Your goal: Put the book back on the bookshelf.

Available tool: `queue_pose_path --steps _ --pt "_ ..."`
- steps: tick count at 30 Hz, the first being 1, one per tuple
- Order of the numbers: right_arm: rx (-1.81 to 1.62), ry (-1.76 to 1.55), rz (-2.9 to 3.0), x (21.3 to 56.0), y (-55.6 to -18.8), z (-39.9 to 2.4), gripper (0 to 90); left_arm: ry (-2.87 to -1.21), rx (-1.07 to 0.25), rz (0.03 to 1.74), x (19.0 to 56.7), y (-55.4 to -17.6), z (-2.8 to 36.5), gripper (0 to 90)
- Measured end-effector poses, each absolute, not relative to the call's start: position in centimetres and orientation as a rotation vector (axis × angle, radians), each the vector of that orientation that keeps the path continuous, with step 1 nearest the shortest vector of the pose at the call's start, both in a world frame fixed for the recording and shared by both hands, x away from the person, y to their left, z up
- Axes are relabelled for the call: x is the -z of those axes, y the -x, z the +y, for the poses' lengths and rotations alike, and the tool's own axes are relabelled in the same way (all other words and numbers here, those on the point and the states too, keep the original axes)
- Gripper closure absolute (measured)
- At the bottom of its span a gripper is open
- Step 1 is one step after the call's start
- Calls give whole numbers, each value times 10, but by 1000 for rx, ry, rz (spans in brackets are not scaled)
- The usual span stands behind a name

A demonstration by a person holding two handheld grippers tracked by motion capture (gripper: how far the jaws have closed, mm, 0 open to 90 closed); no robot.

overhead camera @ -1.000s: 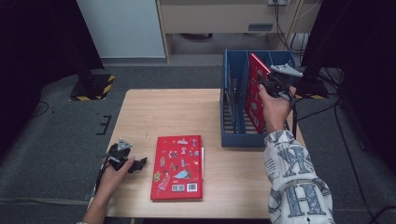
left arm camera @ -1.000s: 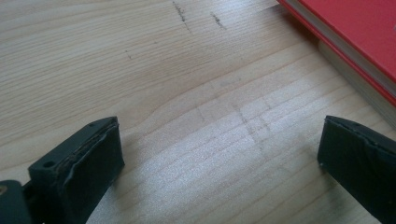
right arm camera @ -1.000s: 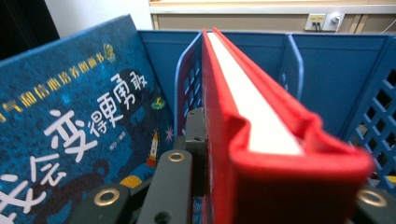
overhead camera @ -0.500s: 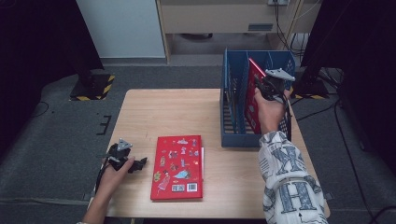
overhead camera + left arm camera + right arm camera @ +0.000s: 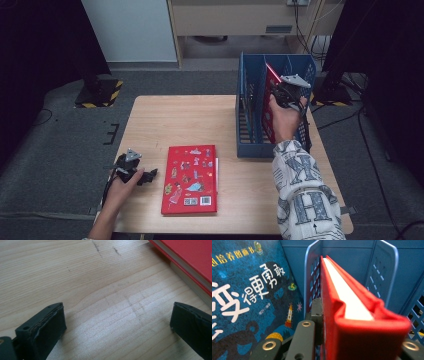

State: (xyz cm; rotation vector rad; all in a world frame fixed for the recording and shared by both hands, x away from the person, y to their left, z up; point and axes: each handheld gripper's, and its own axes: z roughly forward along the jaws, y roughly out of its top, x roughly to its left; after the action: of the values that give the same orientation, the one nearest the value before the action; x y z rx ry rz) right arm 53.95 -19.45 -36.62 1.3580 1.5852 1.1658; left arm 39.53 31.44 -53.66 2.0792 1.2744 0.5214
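Note:
A red hardcover book [image 5: 269,97] stands upright in a slot of the blue file rack [image 5: 250,146] at the table's right. My right gripper [image 5: 286,95] is shut on its upper edge. In the right gripper view the red book [image 5: 352,315] sits between the jaws, its white page edge facing up, beside a rack divider [image 5: 312,277]. A second red book [image 5: 191,179] with cartoon pictures lies flat near the front middle of the table. My left gripper [image 5: 142,176] rests on the wood to its left, open and with nothing in it; its pads [image 5: 50,325] stand wide apart beside that book's corner [image 5: 190,262].
A blue picture book [image 5: 249,290] with white characters stands in the slot to the left of the held book. The wooden table [image 5: 180,120] has bare wood behind the flat book. Dark floor, cables and a cabinet lie beyond the table.
My right gripper has sunk a little and shifted left, taking the red book deeper into the rack slot. The left gripper and the flat book have not moved.

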Motion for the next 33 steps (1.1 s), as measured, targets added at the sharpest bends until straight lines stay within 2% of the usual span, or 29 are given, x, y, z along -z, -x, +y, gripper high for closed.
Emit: queue_pose_path --steps 18,33 --pt "-1188 -1382 1556 372 -545 -197 792 -2080 -521 1274 537 -395 314 0" --pt "-1137 -1456 1612 374 -532 -202 783 -2080 -521 1273 537 -395 314 0"
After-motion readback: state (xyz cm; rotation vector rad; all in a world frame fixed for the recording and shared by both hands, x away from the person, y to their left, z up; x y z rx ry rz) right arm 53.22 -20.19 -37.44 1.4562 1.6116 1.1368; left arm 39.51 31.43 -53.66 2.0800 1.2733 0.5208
